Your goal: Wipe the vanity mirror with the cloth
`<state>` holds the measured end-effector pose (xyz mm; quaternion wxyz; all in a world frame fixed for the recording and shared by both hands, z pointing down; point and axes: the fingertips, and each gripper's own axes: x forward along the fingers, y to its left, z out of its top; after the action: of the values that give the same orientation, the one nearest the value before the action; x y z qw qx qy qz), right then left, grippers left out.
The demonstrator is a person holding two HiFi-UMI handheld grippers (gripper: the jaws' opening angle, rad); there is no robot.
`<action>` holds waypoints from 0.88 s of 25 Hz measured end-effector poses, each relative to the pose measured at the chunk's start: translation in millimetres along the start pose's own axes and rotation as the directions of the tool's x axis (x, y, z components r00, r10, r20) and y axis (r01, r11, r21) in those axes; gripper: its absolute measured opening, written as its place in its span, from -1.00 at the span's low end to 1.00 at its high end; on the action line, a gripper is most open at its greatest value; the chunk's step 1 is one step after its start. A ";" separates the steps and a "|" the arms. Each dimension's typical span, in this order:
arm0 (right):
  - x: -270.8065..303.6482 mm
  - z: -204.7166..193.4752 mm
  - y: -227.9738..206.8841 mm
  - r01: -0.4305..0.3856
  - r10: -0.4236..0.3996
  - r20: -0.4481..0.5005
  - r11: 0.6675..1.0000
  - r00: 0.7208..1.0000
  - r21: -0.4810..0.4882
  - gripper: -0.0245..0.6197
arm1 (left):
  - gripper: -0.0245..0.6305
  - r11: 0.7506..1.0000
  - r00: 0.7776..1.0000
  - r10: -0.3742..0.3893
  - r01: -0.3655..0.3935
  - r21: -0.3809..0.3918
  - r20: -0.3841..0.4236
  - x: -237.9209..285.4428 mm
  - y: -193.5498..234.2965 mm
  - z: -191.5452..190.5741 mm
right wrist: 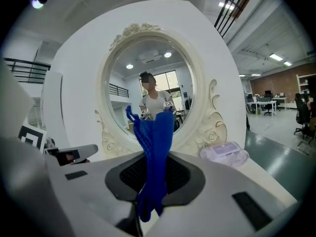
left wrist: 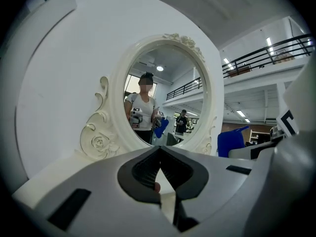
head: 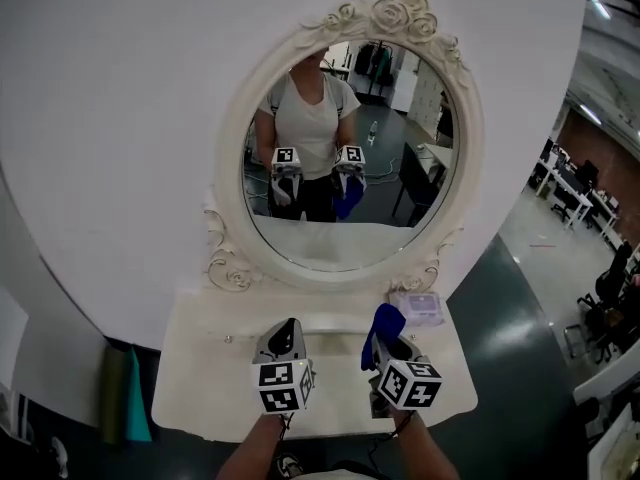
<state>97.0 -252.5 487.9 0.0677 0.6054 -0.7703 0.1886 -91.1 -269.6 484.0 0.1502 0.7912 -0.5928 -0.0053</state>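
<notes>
Centrally, the jaws of the right gripper [right wrist: 155, 157] are closed on a blue cloth [right wrist: 157, 127]. The cloth stands up out of the pads as a bunched fold, with a short tail hanging beneath. The jaws of the left gripper [left wrist: 159, 148] meet at their tips and carry nothing. Both grippers hover low over the white counter [head: 200, 368], side by side. Just beyond the right gripper, toward the counter's right end, lies a lilac packet [head: 418, 308]. Behind the counter rises the vanity mirror [head: 345, 158], an upright oval in a carved cream frame [head: 230, 158]. Its long axis is vertical and its glass faces the grippers. Cloth and glass are apart: the mirror lies ahead of and above the right jaws, which point toward the lower part of the glass. Judged from this layout, wiping has not begun. The coming move calls for the right gripper, the one bearing the cloth, to go forward and upward until the fold meets the glass, then travel along the oval's height. The left gripper is about as near but has no cloth.
</notes>
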 end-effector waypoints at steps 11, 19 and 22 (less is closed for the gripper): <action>48.2 20.4 8.6 -0.144 0.141 -0.037 0.987 0.989 -0.073 -0.70 | -0.90 0.995 0.995 0.100 -0.100 -0.013 -0.002 23.4 24.2 9.9; 66.6 42.8 31.4 -0.221 0.219 -0.033 0.953 0.975 -0.205 -0.70 | -0.90 0.987 0.988 0.147 -0.150 0.064 0.047 26.4 30.2 47.6; 71.1 54.8 35.4 -0.217 0.218 -0.031 0.935 0.976 -0.281 -0.70 | -0.90 0.982 0.985 0.162 -0.167 0.085 0.068 29.3 33.6 60.9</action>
<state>51.6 -330.6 453.7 0.1321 0.5007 -0.8515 0.0826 -125.2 -319.7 439.0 0.0960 0.7450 -0.6600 0.0100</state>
